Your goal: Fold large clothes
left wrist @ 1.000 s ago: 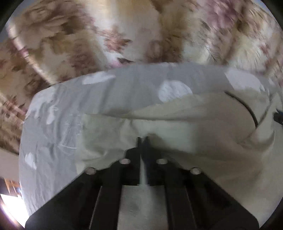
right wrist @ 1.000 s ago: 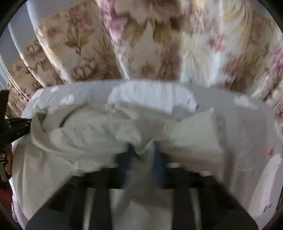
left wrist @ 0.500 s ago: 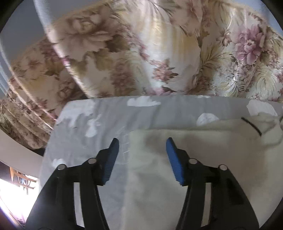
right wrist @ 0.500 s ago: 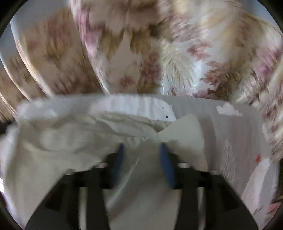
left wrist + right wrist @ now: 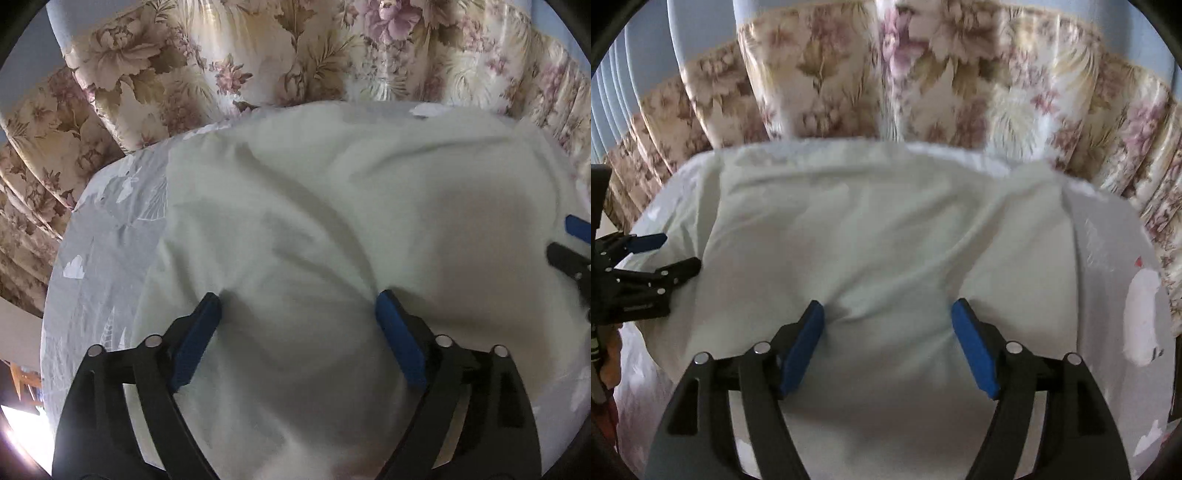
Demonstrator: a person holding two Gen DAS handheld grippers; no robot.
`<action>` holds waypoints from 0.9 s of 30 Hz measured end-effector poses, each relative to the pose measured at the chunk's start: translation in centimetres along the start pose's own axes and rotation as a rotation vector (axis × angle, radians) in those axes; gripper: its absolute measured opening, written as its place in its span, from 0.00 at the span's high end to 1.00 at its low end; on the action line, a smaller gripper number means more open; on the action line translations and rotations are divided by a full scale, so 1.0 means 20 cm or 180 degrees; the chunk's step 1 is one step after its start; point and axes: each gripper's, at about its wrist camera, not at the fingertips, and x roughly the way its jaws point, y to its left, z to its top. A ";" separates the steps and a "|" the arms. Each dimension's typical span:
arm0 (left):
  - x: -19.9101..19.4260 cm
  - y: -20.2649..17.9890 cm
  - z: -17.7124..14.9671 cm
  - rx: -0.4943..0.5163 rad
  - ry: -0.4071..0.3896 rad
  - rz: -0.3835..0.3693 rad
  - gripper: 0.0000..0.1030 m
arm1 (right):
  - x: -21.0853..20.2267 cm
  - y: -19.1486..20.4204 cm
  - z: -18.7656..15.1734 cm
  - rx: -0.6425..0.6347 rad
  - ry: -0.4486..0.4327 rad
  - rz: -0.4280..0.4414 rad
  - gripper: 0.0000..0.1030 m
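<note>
A large cream-white garment [image 5: 332, 221] lies spread in soft folds over a grey patterned table cover [image 5: 107, 251]. My left gripper [image 5: 297, 308] hangs over the garment's near left part, its jaws opening wide, the blue pads clear of the cloth. The right gripper [image 5: 888, 314] hovers over the same garment [image 5: 886, 229] toward its right side, jaws also opening with nothing pinched between them. Each gripper shows in the other's view: the right gripper [image 5: 570, 247] at the right edge, the left gripper [image 5: 661, 258] at the left edge.
Floral curtains [image 5: 258, 55] hang close behind the table's far edge. The grey cover [image 5: 1108, 266] with white prints stays bare to the right of the garment. At the lower left a bright window patch and wooden furniture [image 5: 22, 376] show past the table edge.
Both grippers were shut on the cloth a second ago; they have let it go and opened wide. The garment has dropped flat, and both hands have drawn back over it.
</note>
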 end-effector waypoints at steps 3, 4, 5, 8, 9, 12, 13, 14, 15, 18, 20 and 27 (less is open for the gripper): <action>0.04 0.02 -0.02 -0.0072 -0.0037 0.0014 0.03 | 0.02 0.02 -0.03 -0.0117 -0.0016 -0.0102 0.29; 0.06 0.03 -0.02 -0.0109 -0.0021 -0.0011 0.03 | 0.04 0.04 -0.04 -0.0184 -0.0051 -0.0180 0.28; 0.08 0.05 -0.01 -0.0149 -0.0003 -0.0060 0.03 | 0.05 0.04 -0.03 -0.0195 -0.0077 -0.0208 0.27; 0.07 0.03 -0.02 -0.0138 -0.0024 -0.0024 0.03 | 0.06 0.03 -0.03 -0.0161 -0.0116 -0.0177 0.25; 0.07 0.02 -0.02 -0.0131 -0.0036 -0.0005 0.03 | 0.07 0.02 -0.03 -0.0174 -0.0125 -0.0170 0.24; 0.08 0.03 -0.01 -0.0160 -0.0044 -0.0024 0.03 | 0.09 0.02 -0.01 -0.0195 -0.0135 -0.0158 0.22; 0.08 0.03 -0.01 -0.0166 -0.0046 -0.0031 0.03 | 0.09 0.02 0.00 -0.0198 -0.0134 -0.0155 0.21; 0.08 0.03 -0.01 -0.0168 -0.0048 -0.0029 0.03 | 0.10 0.02 0.00 -0.0196 -0.0133 -0.0152 0.20; 0.08 0.03 -0.01 -0.0167 -0.0050 -0.0025 0.03 | 0.10 0.02 0.01 -0.0197 -0.0130 -0.0154 0.20; 0.08 0.04 -0.01 -0.0167 -0.0047 -0.0038 0.03 | 0.10 0.02 0.01 -0.0197 -0.0136 -0.0157 0.19; 0.07 0.04 -0.01 -0.0177 -0.0055 -0.0051 0.03 | 0.10 0.02 0.00 -0.0183 -0.0176 -0.0165 0.19; -0.03 0.12 -0.05 -0.0240 -0.0106 -0.0220 0.03 | 0.02 0.03 -0.01 -0.0158 -0.0208 -0.0168 0.19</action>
